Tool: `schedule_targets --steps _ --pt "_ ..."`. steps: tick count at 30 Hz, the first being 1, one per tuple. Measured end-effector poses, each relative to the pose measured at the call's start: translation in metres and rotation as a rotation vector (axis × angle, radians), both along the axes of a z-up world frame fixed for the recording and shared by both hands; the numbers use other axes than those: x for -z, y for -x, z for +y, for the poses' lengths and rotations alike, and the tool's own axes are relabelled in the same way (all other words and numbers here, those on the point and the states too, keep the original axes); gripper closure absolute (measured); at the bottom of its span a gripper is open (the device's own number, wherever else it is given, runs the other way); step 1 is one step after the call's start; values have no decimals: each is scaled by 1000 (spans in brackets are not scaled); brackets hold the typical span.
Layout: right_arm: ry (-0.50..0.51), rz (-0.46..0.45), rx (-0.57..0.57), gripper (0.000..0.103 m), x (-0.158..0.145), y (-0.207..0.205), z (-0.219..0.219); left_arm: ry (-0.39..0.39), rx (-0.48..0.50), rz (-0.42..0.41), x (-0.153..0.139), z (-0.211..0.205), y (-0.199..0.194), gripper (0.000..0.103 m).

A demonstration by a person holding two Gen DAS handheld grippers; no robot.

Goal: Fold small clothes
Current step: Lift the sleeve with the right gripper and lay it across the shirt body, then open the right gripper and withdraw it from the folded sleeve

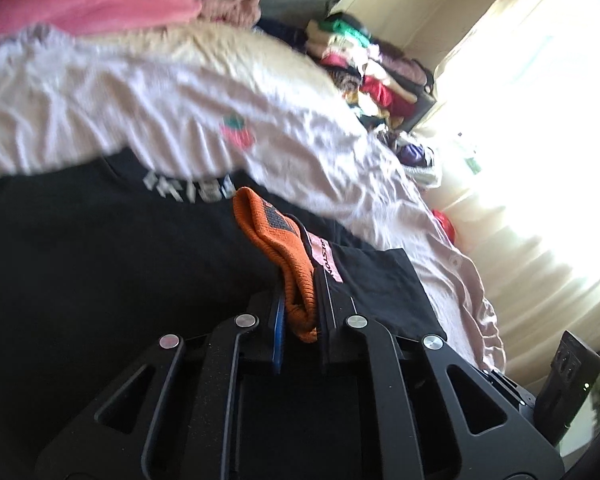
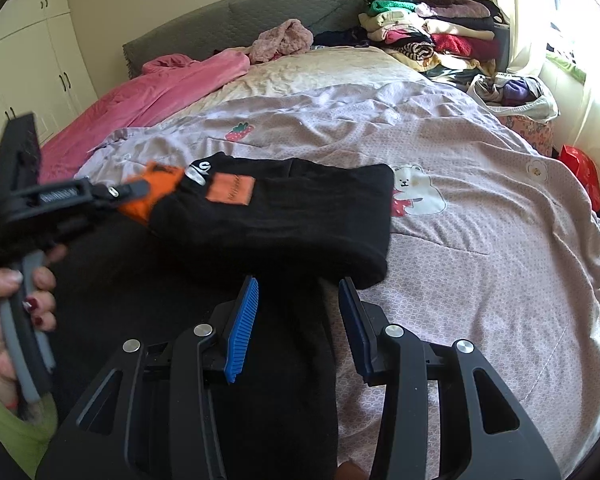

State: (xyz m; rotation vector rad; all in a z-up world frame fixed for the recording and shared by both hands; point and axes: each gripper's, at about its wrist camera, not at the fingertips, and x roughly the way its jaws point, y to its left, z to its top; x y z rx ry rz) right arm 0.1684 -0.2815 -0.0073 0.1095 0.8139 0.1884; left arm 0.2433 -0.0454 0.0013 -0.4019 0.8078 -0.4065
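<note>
Black fabric of the black garment (image 2: 276, 216) runs between the parted, empty right tongs (image 2: 298, 320), which hold nothing. It lies partly folded on the bed (image 2: 480, 240), long axis across the right view, its orange cuff (image 1: 288, 248) at the left end. Left tongs (image 1: 300, 320) are clenched on that cuff, so the left hand is nearer the loose end. Beyond lie a pink blanket (image 2: 148, 96) and a clothes stack (image 2: 424, 36).

Light: daylight from window (image 1: 540, 80), blown-out glare.
Blur: left wrist view smeared; left gripper (image 2: 136, 190) blurred.
Edges: fisheye bending, dark corners.
</note>
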Motion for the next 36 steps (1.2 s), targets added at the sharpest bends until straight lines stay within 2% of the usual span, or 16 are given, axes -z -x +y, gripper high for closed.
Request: schedule_targets --steps 4,8,11,17,24,31,36 --pt "6 0 -20 62 -4 0 8 -13 -20 -48 -20 29 13 97" --pt "13 -1 -37 62 -7 -2 18 -87 -83 -97 -32 59 27 97" --pt "18 5 -56 62 -5 -5 30 -110 -121 -105 -33 81 35 97" --pt "38 29 -95 62 0 -10 55 -115 -142 -82 -22 107 40 97" --pt "68 35 -122 62 1 -18 76 -158 -144 -47 -1 122 46 95" --pt "86 36 -136 62 2 -23 88 -160 -187 -75 -5 139 55 95" --pt "92 33 -128 62 1 -30 92 -180 -159 -54 2 131 51 95"
